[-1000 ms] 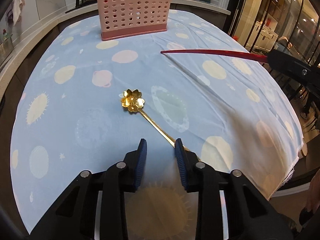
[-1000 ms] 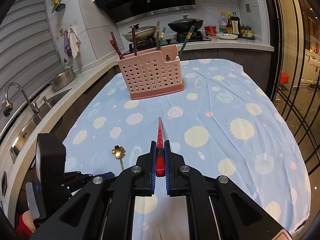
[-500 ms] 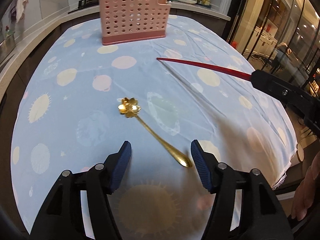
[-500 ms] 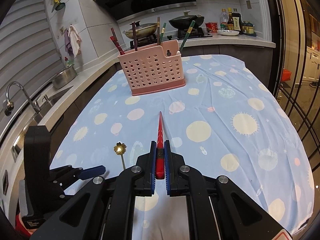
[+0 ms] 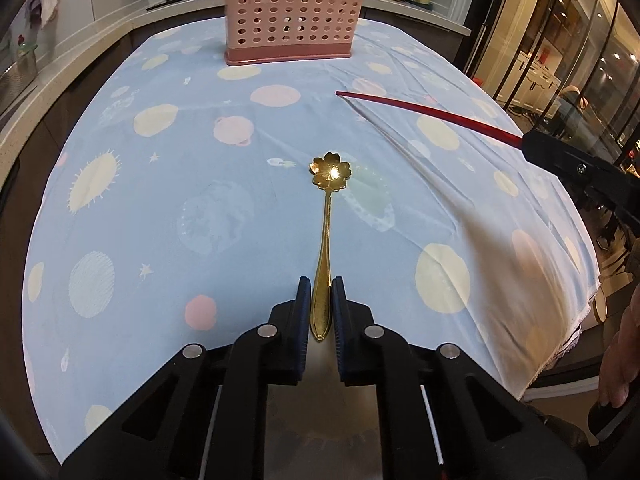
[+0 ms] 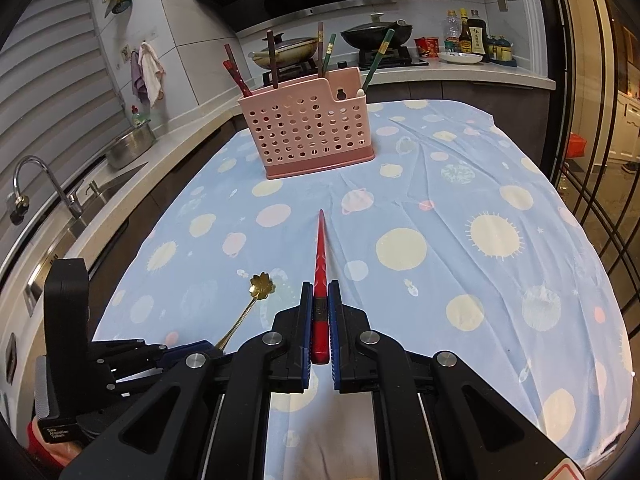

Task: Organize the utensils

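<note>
Your gold spoon (image 5: 325, 240) with the flower-shaped bowl lies on the blue tablecloth (image 5: 160, 208), near the table's near edge and a little left of centre as the right wrist view shows it. Its bowl points away from you toward the pink utensil holder (image 5: 290, 16), and the wide tail of its handle sits between the pads of your left gripper (image 5: 320, 298). Those jaws have just been closing and now stand narrow, pressed against both sides of the handle. The spoon's bowl looks to be resting on the cloth.

Your right gripper (image 6: 320, 312) is clamped tight on the thick end of a red chopstick (image 6: 320, 256). The stick juts forward above the cloth, its tip aimed at the holder and well short of it. In the left wrist view it crosses the right side of the table, well apart from the spoon.

The holder stands upright at the far end of the cloth, with several chopsticks (image 6: 376, 62) leaning out of its top. Between it and both grippers the cloth is open, only lightly wrinkled. The table's right edge drops off near your right hand (image 5: 622, 344); along the left runs a counter with a sink (image 6: 52, 216).
</note>
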